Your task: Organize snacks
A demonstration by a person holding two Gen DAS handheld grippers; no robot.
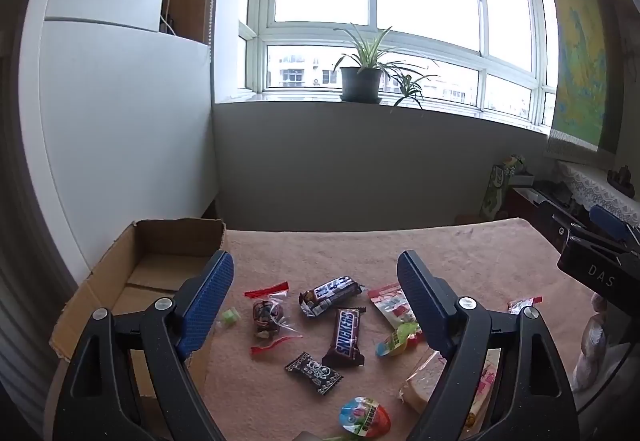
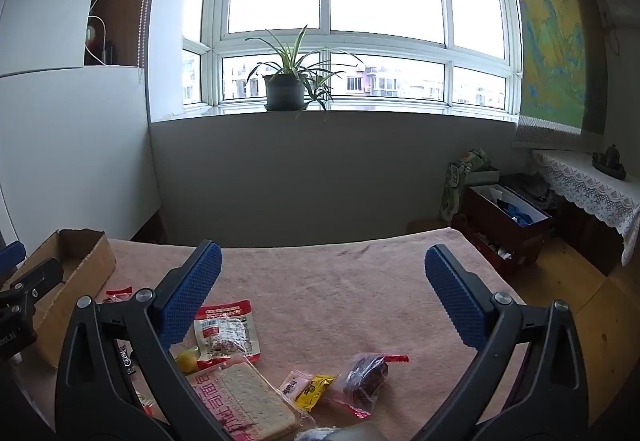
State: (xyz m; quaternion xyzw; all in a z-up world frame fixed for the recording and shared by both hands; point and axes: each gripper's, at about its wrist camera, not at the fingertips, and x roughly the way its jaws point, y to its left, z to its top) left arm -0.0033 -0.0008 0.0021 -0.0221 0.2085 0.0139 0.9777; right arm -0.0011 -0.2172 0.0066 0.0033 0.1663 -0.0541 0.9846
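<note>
Pink cloth (image 1: pixel 360 245) is carrying snacks — you are holding left gripper (image 1: pixel 316 297) and right gripper (image 2: pixel 322 293) spread, empty, beside box (image 1: pixel 160 241).

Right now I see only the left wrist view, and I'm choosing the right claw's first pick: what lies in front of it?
Observer: A clear bag of dark sweets with a red seal lies low between its fingers, on the pink cloth.
Operator: Anything close beside that?
Observer: A small yellow packet, just to the bag's left.
Operator: Is the right claw free?
Observer: Yes, the right claw stands wide open, with nothing held.
</note>
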